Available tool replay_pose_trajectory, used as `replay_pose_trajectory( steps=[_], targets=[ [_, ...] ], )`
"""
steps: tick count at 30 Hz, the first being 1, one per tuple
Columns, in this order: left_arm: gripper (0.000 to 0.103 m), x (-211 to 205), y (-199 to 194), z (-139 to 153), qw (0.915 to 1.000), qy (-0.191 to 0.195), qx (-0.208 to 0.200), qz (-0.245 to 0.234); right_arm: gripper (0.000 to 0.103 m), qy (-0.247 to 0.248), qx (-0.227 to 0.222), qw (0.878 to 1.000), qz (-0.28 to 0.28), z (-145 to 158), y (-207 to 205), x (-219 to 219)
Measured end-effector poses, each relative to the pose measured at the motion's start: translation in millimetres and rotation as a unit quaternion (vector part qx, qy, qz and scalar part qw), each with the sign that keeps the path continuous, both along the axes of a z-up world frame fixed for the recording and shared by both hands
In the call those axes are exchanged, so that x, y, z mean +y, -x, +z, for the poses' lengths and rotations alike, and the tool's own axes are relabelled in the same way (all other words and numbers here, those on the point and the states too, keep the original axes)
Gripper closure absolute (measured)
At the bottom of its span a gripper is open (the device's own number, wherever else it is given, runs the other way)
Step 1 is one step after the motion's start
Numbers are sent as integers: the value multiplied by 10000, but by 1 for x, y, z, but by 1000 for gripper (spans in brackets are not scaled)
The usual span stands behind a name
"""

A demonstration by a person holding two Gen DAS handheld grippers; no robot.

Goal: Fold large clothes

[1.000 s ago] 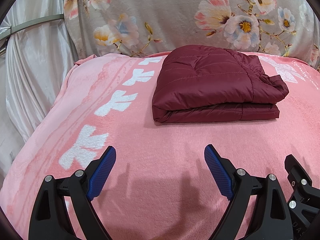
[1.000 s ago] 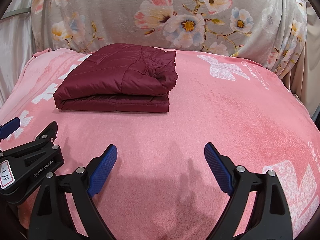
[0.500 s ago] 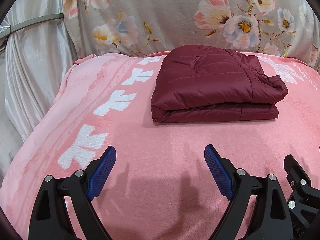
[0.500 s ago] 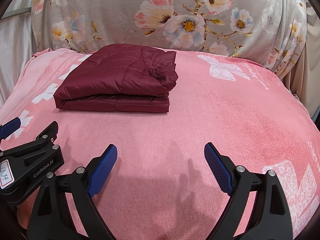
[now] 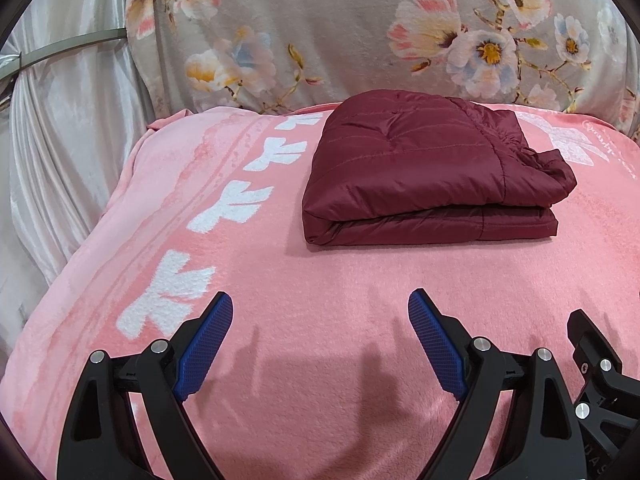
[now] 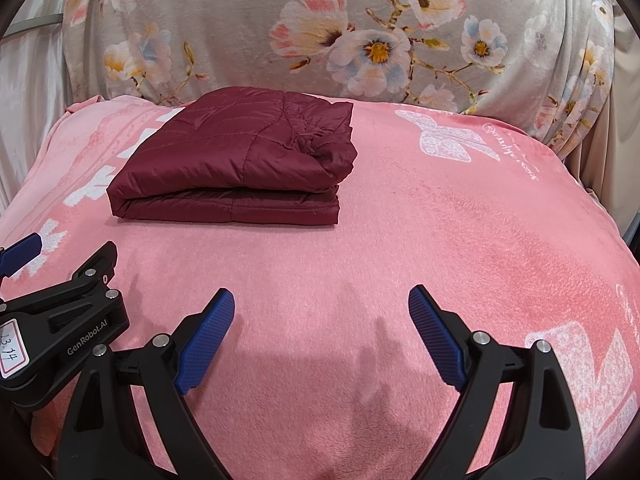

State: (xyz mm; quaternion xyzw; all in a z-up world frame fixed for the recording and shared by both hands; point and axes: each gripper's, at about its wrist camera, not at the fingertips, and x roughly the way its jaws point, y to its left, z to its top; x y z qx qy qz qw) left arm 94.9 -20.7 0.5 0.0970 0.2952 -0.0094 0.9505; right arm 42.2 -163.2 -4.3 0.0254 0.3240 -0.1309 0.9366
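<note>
- The left wrist view looks low over the near edge of the bed [image 5: 320, 280], facing its far edge, left of centre.
- The right wrist view looks the same way from just beside it, further right.
- Both share the folded jacket [image 5: 432, 172] [image 6: 240, 164], pink blanket [image 6: 440, 240] and floral backdrop [image 5: 340, 28].

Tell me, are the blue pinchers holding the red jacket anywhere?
No. The left gripper and right gripper are both open and empty; the folded jacket lies alone on the pink blanket.
</note>
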Motion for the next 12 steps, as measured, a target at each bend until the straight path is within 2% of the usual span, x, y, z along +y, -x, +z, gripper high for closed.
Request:
replay_pose_trajectory(
  steps=[12],
  targets=[
    [17, -1, 2, 1, 10000, -37, -67, 9, 17, 3, 2, 10000, 5, 0, 0, 0]
  ],
)
